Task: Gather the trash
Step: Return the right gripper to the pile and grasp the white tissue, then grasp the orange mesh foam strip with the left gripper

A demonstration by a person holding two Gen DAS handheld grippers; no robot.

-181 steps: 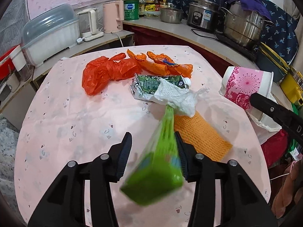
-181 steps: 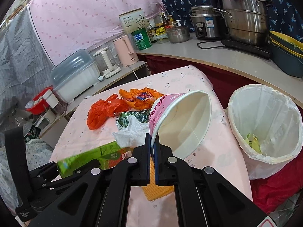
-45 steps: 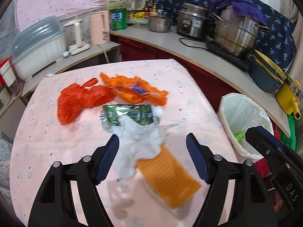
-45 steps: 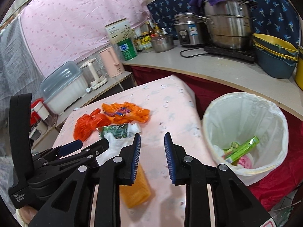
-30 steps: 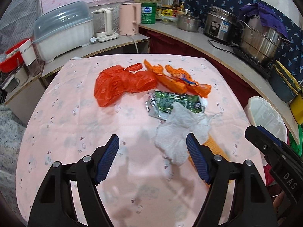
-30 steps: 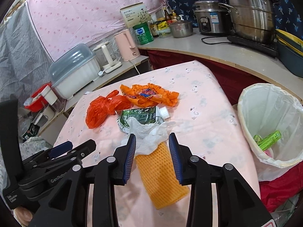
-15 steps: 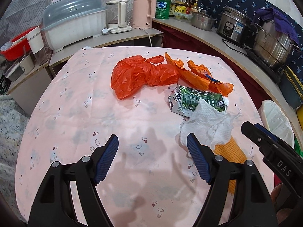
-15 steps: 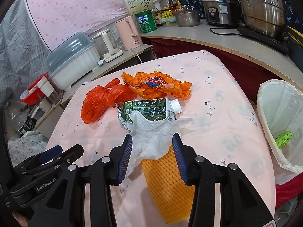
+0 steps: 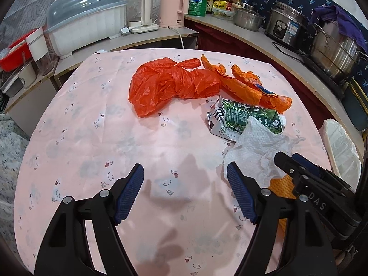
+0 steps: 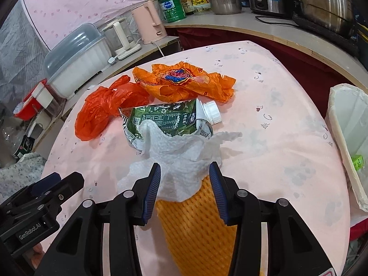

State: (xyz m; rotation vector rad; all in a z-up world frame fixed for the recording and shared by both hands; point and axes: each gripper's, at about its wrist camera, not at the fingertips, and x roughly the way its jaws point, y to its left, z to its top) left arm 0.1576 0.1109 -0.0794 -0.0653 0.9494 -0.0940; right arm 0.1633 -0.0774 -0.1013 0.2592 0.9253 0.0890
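Note:
Trash lies on the pink tablecloth: a red plastic bag [image 9: 170,87] [image 10: 103,110], an orange wrapper [image 9: 243,85] [image 10: 184,80], a crushed green carton [image 9: 243,117] [image 10: 165,117], a white paper towel [image 9: 255,151] [image 10: 181,161] and an orange foam net [image 9: 279,185] [image 10: 197,230]. My right gripper [image 10: 185,179] hovers low over the towel and net. Both show between its open jaws, and the pads do not press on them. My left gripper [image 9: 185,184] is open over bare cloth, left of the towel, holding nothing.
A white-lined bin [image 10: 345,115] [image 9: 342,151] stands off the table's right edge, with a green box [image 10: 357,162] inside. Counters behind hold a dish rack [image 9: 85,23], a pink kettle [image 9: 172,7] and steel pots [image 9: 331,50]. The table drops off on the left.
Both grippers sank toward the table. The right one closed in on the paper towel and net, and its jaws widened a little. The left one shifted left of the trash, still open.

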